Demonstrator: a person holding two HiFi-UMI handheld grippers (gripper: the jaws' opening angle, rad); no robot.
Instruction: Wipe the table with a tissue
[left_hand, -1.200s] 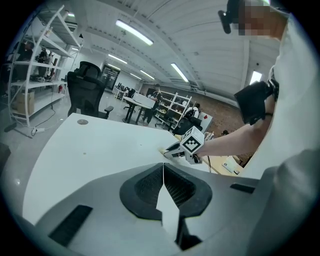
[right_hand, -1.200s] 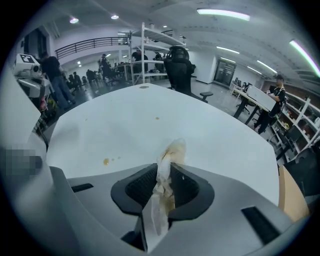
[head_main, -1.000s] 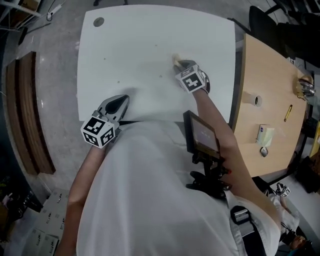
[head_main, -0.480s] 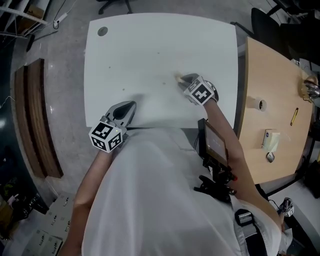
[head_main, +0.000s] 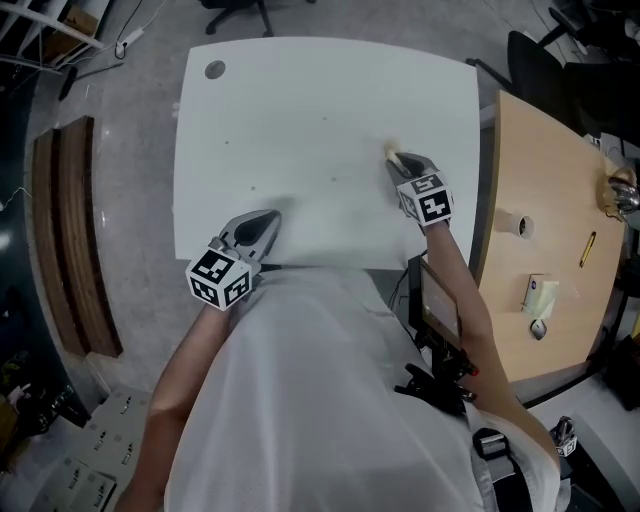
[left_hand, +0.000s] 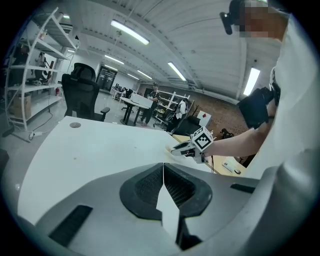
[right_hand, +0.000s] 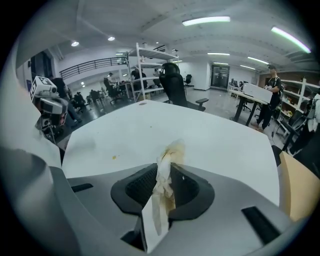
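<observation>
The white table (head_main: 300, 100) fills the middle of the head view. My right gripper (head_main: 393, 153) rests low over the table's right part, shut on a crumpled tissue (head_main: 389, 149). In the right gripper view the tissue (right_hand: 166, 172) is stained yellow-brown and sticks out past the jaw tips over the table (right_hand: 215, 135). My left gripper (head_main: 272, 216) lies at the table's near edge, shut with nothing in it. The left gripper view shows its closed jaws (left_hand: 163, 165) and, farther off, the right gripper (left_hand: 186, 148).
A few small specks dot the table (head_main: 252, 187), one of them yellow (right_hand: 114, 157). A round grommet (head_main: 214, 70) sits at the far left corner. A wooden desk (head_main: 545, 180) to the right holds a tape roll (head_main: 512, 225) and a pen (head_main: 588, 242). An office chair (right_hand: 175, 87) stands beyond the table.
The right gripper has slid the tissue a little to the right across the table. The left gripper has stayed at the near edge.
</observation>
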